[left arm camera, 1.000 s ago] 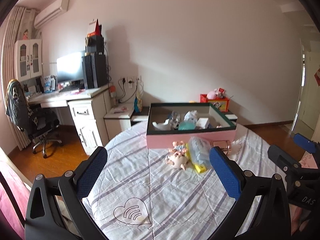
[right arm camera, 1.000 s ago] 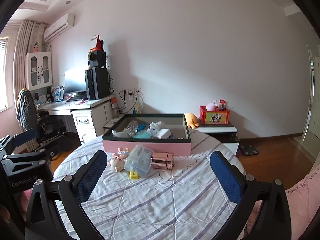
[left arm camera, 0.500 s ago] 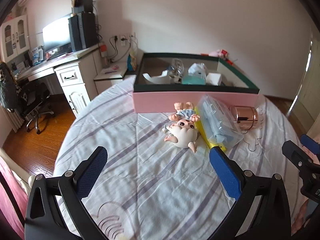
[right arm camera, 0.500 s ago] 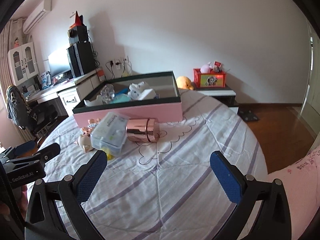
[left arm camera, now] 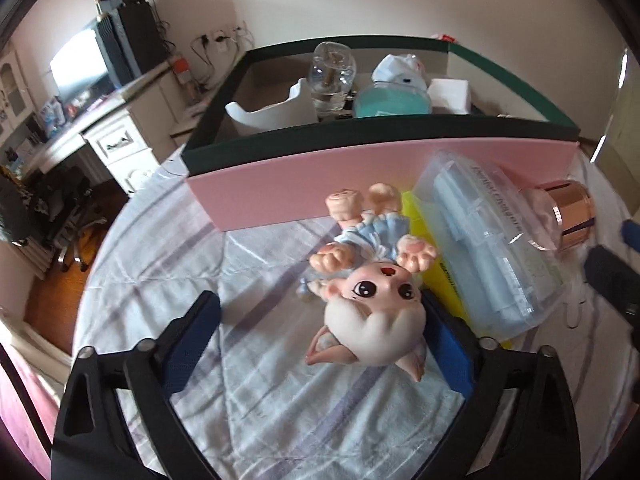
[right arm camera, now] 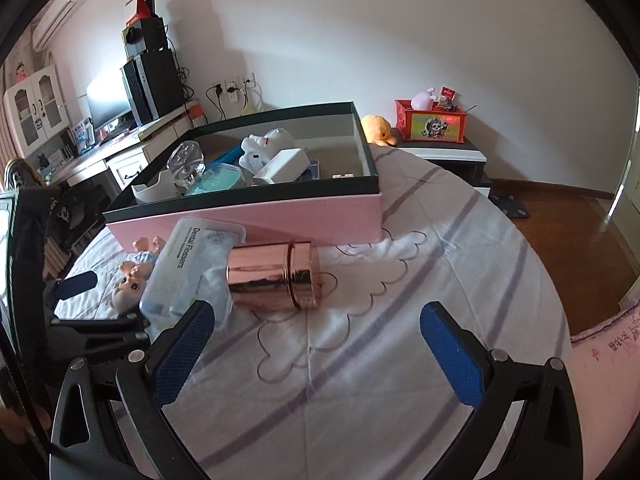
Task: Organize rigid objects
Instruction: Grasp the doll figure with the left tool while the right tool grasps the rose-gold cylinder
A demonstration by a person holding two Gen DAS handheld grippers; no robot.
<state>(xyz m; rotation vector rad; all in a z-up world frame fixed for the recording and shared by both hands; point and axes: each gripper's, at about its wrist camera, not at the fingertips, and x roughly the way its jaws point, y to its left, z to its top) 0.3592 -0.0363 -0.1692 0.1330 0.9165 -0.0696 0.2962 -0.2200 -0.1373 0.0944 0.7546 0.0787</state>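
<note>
A pink doll figurine [left arm camera: 372, 296] in a blue dress lies on its back on the striped cloth, in front of the pink box [left arm camera: 384, 176] with a dark green rim. My left gripper [left arm camera: 320, 344] straddles the doll's head; its jaws are closing. The right pad [left arm camera: 448, 352] is close beside the head and the left pad [left arm camera: 192, 344] stands well off it. A clear dental flossers case [right arm camera: 188, 272] lies on a yellow item [left arm camera: 440, 276], with a rose-gold canister [right arm camera: 272, 276] on its side next to it. My right gripper [right arm camera: 318, 352] is open just short of the canister, nothing between its fingers.
The box holds a glass jar [left arm camera: 332, 76], a teal lid [left arm camera: 392, 104], a white holder [left arm camera: 276, 112] and other white items. A desk with a monitor [right arm camera: 108, 100] and a chair stand at the back left. A red bin [right arm camera: 430, 122] sits on a low cabinet. Pink bedding [right arm camera: 604, 360] lies at the right.
Both grippers have come down and forward toward the things in front of the box. The left now has the doll's head between its fingers, and its jaws have narrowed.
</note>
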